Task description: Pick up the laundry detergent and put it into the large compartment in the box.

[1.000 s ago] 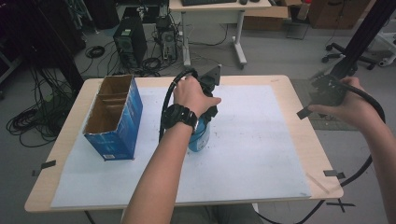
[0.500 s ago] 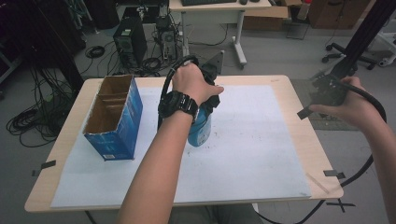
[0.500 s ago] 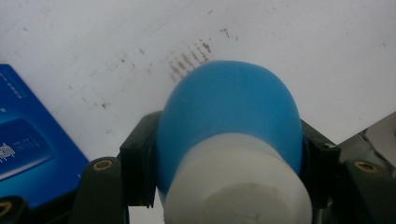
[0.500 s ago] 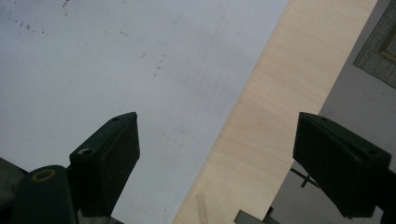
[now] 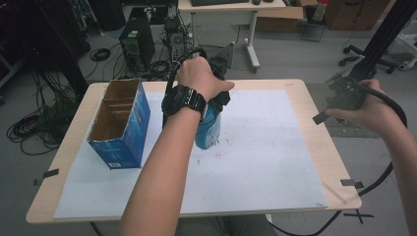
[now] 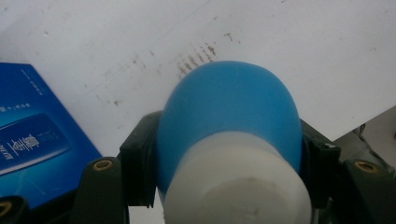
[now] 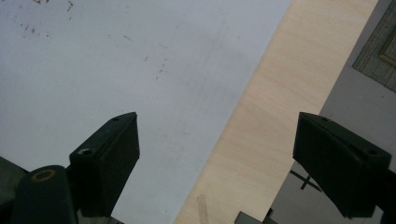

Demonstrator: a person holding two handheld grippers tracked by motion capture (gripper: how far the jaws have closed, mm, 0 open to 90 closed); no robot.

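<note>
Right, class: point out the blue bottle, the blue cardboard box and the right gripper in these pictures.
blue bottle (image 6: 229,107): left gripper view, on its rounded blue shoulder.
blue cardboard box (image 5: 132,129): high view, on its blue side wall.
right gripper (image 7: 217,154): right gripper view, midway between its two black, wide-apart jaws.

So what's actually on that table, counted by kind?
Blue bottles with a white cap: 1, the blue bottle, clamped in the left gripper
Blue cardboard boxes: 1, the open blue box
White paper sheets: 1, the white sheet covering the table
Total: 3 things. The right gripper is open, holding nothing.
</note>
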